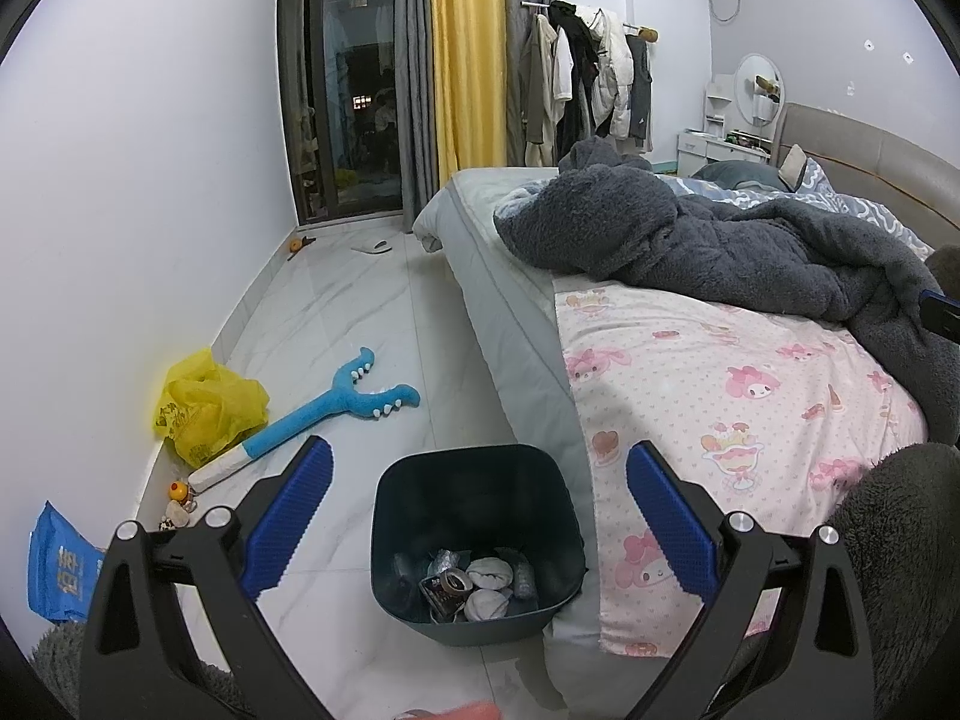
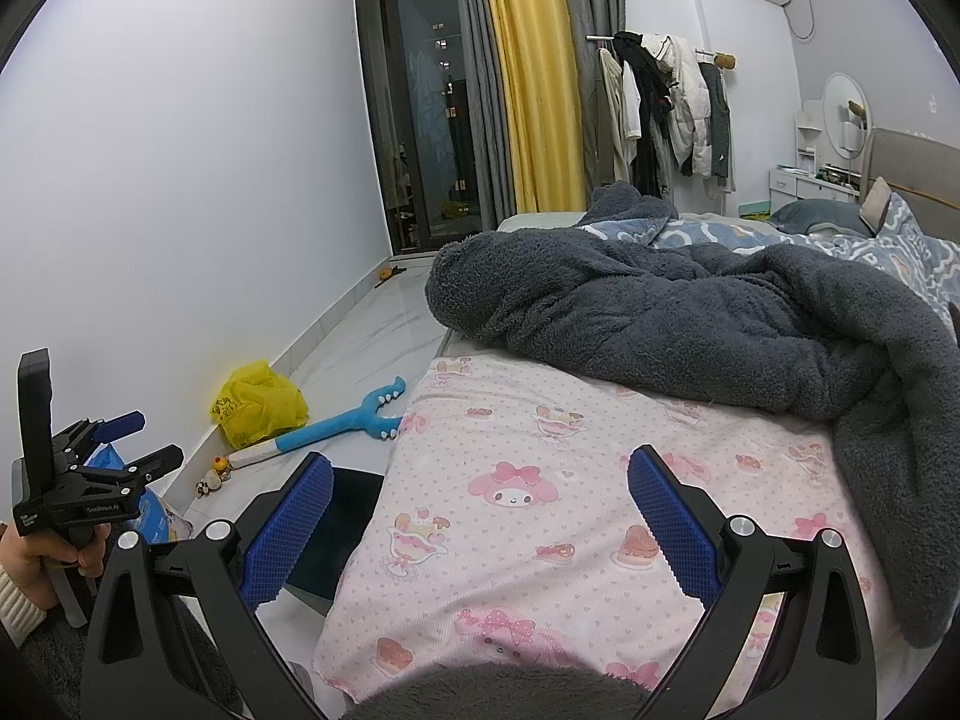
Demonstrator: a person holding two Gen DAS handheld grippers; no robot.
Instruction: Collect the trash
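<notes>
A dark blue trash bin [image 1: 480,474] stands on the floor against the bed's side, holding crumpled tissues and wrappers [image 1: 474,585]. My left gripper [image 1: 479,510] is open and empty, above the bin. It also shows in the right wrist view [image 2: 135,441], held in a hand at far left. My right gripper [image 2: 480,516] is open and empty, over the pink patterned sheet [image 2: 540,510]. The bin's edge [image 2: 354,504] shows beside its left finger. A crumpled yellow plastic bag [image 1: 207,405] and a blue packet [image 1: 60,564] lie by the left wall.
A blue plush toy [image 1: 336,405] lies on the white tiled floor [image 1: 336,312]. Small toys [image 1: 180,501] sit by the wall. A grey fleece blanket [image 1: 690,240] is heaped on the bed. A clothes rack [image 1: 588,72] and curtains stand at the back.
</notes>
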